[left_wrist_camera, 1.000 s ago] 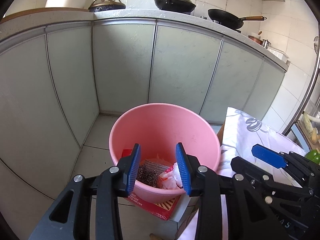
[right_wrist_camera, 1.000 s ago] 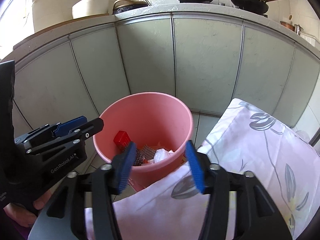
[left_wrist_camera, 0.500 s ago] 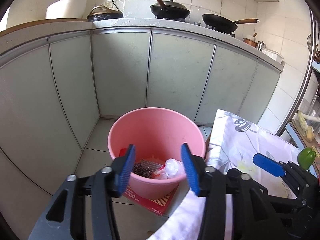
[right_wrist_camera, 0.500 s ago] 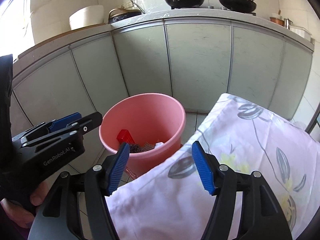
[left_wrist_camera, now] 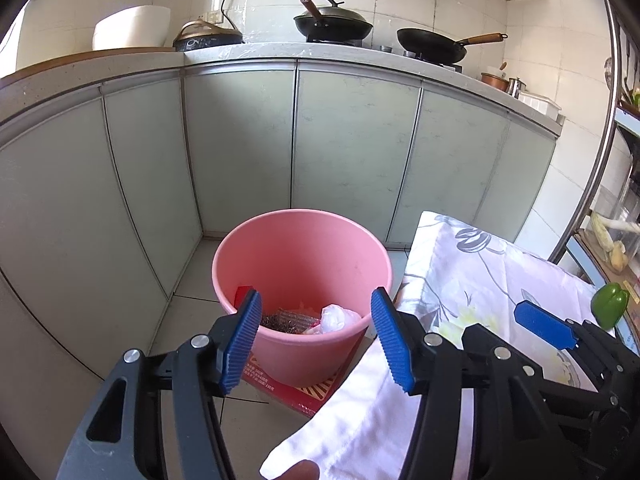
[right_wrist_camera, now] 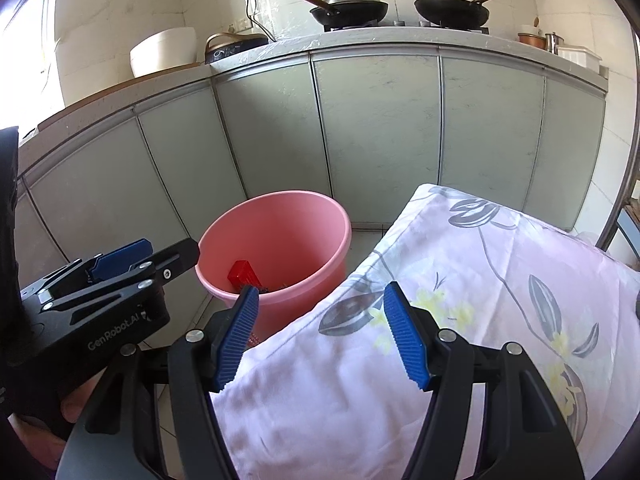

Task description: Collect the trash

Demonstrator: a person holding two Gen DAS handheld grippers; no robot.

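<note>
Left tool (left_wrist_camera: pixel 316 336) jaws gaping, nothing between; pink bucket (left_wrist_camera: pixel 362 246) sitting directly ahead below, receiving trash. Right tool (right_wrist_camera: pixel 320 332) also standing apart, empty, hovering above cloth-covered tabletop (right_wrist_camera: pixel 500 264).

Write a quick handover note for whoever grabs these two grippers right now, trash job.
Left gripper: open, empty, jaws just opened wide, in front of the pink bucket.
Right gripper: open, empty, over the floral cloth.
Done: white crumpled trash, a scouring pad and a red piece lie in the bucket.
Left: no loose trash visible; green pepper sits at the right.
</note>
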